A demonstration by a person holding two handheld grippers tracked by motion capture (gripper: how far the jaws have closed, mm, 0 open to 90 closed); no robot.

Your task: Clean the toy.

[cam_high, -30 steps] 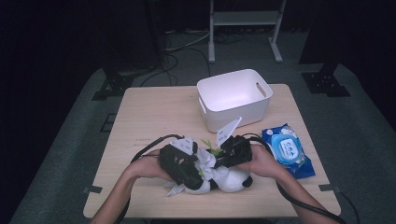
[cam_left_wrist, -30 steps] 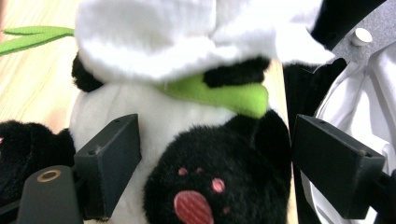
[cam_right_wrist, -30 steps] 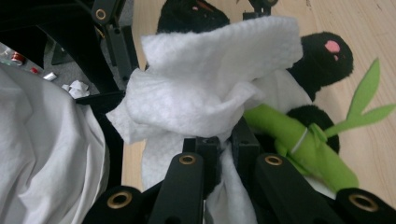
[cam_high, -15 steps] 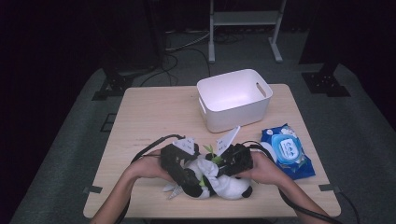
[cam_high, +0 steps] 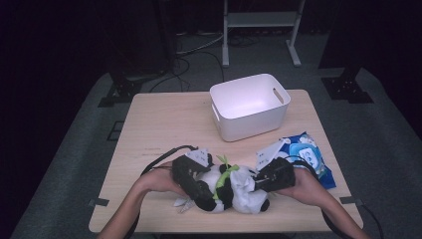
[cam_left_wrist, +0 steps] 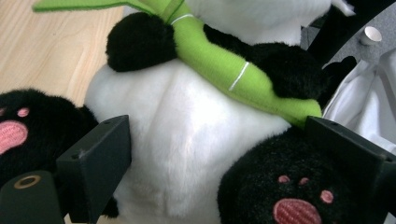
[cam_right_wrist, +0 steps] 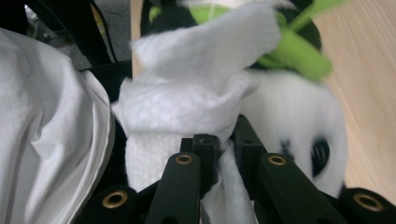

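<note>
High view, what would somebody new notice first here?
A black-and-white panda plush with a green bamboo stalk lies at the table's near edge, between both grippers. The right gripper pinches a white wipe against it. Behind stands a white bin, with a blue wipes pack at right.

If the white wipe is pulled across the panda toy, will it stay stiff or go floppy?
Probably floppy: the white wipe already bunches and folds where the right gripper pinches it. It also looks thin and light, so it may drag and crumple on the fur of the panda toy rather than slide flat.
</note>
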